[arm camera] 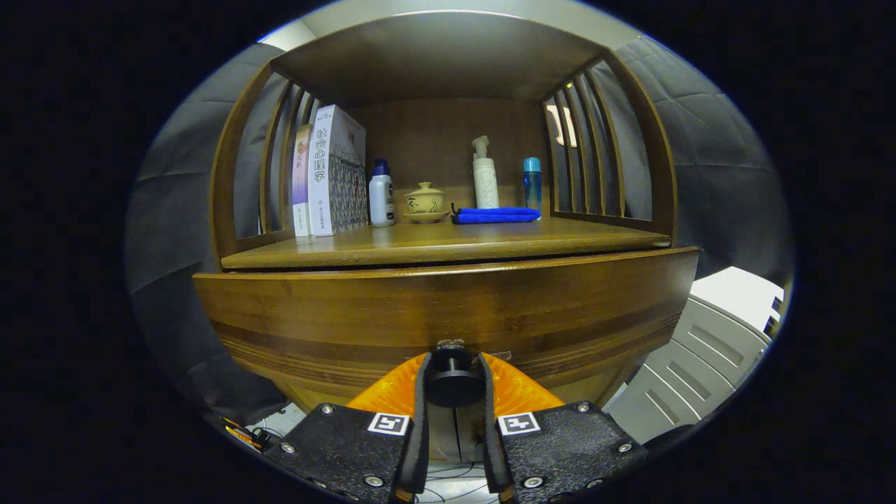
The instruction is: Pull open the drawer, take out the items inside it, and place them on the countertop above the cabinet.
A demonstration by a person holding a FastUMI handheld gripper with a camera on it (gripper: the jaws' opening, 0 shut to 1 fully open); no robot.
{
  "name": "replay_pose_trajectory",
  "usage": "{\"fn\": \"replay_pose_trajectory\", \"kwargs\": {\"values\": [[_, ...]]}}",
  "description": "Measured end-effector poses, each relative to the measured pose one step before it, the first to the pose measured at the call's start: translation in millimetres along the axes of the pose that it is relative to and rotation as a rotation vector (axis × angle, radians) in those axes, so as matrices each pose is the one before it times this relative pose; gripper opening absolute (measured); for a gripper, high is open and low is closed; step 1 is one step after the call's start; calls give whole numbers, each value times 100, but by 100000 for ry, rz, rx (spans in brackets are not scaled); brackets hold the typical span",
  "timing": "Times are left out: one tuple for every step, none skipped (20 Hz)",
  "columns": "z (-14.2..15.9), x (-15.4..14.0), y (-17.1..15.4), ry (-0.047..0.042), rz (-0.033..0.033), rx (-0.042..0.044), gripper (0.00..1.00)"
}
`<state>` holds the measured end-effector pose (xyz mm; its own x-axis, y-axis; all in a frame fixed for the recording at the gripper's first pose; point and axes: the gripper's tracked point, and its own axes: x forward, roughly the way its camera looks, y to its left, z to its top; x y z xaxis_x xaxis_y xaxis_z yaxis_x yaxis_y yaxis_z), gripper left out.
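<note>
Tongs clamped on drawer knob

Tongs (453, 374) close on the black round knob (453, 378) of the wooden drawer (448, 315), both orange-backed fingers (418, 392) pressing its sides. The drawer front curves across at 12 o'clock from the knob, directly under the surface (434, 245). On that surface stand two books (329, 178) at 11 o'clock, a white bottle (381, 192), a lidded yellow cup (425, 201), a folded blue cloth (495, 215), a pump bottle (485, 175) and a blue bottle (532, 182) at 1 o'clock.
</note>
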<state>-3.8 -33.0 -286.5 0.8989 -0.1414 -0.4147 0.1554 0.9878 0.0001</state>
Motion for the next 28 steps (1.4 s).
{"fn": "replay_pose_trajectory", "kwargs": {"values": [[-122,-674,-37,-151,429,1025,32],[-207,-696,-59,188,325,474,32],[-79,-575,-24,-123,31,-27,32],[-195,-602,-95,-21,-73,-238,32],[-109,-503,-70,-25,-124,-32,32],[-244,-693,-12,129,108,-50,32],[-209,-745,-36,323,324,83,32],[-279,-548,-76,113,157,489,32],[-351,-611,-28,136,-145,856,32],[-499,-787,-3,408,354,449,32],[33,-646,238,-1271,-196,500,32],[-410,-476,-57,78,-147,-138,33],[83,-288,-3,665,-65,11,32],[-151,-288,19,405,-148,355,32],[-140,-296,11,1123,-93,324,32],[-200,-506,-28,429,275,199,32],[-142,-317,47,552,246,1,32],[-167,-417,-48,70,-19,66,32],[-141,-344,24,259,66,30,32],[-263,-491,25,330,156,-124,32],[-55,-349,-35,301,163,-184,32],[-193,-267,60,622,266,-130,32],[-130,-264,-7,761,189,144,32],[-213,-326,54,653,215,181,32],[-79,-304,16,479,211,91,32],[-121,-357,11,128,125,88,32],[-112,-231,17,90,27,-235,32],[-203,-367,25,129,218,-243,32]]}}
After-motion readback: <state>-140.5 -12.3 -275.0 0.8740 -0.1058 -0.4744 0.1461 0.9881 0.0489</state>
